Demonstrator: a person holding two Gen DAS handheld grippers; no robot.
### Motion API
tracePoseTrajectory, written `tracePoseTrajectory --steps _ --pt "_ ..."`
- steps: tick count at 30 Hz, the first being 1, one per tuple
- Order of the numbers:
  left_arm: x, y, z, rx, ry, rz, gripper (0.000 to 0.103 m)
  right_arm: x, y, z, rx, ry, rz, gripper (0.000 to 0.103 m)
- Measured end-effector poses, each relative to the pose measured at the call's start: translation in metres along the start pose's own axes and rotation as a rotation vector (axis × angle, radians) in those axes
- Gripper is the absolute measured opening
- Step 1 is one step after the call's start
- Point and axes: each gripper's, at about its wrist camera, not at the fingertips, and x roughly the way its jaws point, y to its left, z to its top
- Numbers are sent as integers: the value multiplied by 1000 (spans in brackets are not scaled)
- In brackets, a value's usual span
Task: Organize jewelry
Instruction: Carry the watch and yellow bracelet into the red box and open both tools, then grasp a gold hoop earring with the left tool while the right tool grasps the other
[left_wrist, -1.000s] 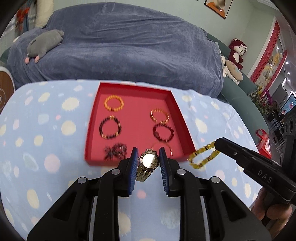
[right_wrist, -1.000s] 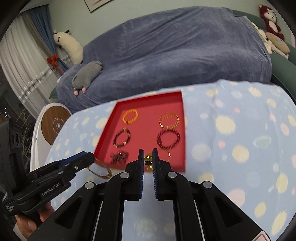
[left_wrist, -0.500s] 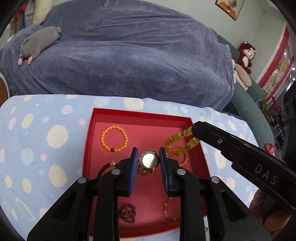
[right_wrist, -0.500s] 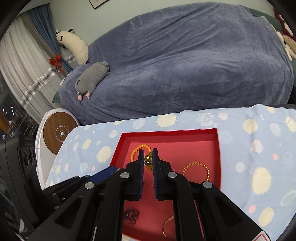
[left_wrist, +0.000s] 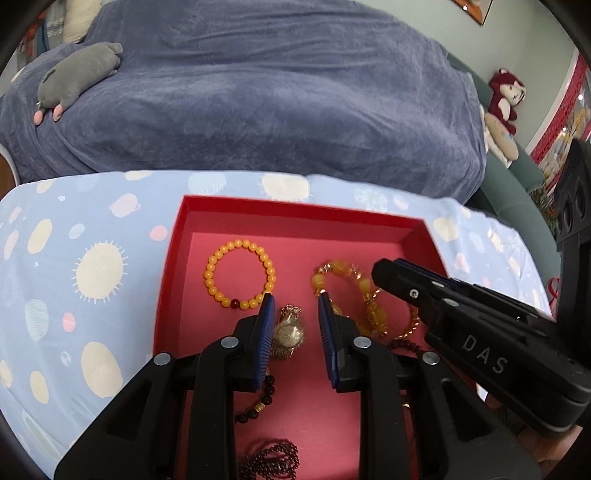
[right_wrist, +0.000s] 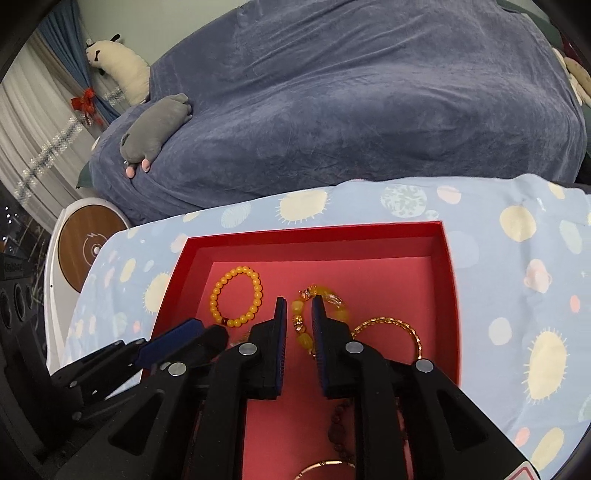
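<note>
Both grippers hover low over the red tray (left_wrist: 173, 258), each setting down a piece of jewelry. The left gripper (left_wrist: 295, 321) has just been opening its jaws a little; the gold watch (left_wrist: 288, 334) sits between them, leaning against the left pad with a clear gap to the right pad, so it looks released or nearly so, resting on the tray floor. The right gripper (right_wrist: 298, 325) has just been parting its jaws too, by a narrow slit; the chunky yellow bead bracelet (right_wrist: 306, 317) runs through that slit and spills out ahead of the fingertips onto the tray, partly over a thin gold bangle (right_wrist: 399, 328) just right of the fingers. An orange bead bracelet (left_wrist: 240, 273) lies just beyond the left fingertip. To finish well, I would open each pair fully before lifting, then rise straight up so no bead or watch link snags a pad and drags the neighbours
</note>
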Motion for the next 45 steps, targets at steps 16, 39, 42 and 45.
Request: tracePoseTrajectory --steps 16,39,42,45 --pt "-107 -2 -72 43 -65 38 34 -118 -5 -93 -78 -77 -80 16" --pt "-126 24 -223 -67 41 161 43 -100 -43 -218 7 63 -222 29" --pt "-130 28 -224 -86 23 161 48 -95 -44 -215 13 59 -227 29" --pt "-127 29 -226 -82 33 163 48 -92 -43 -212 8 48 -237 29"
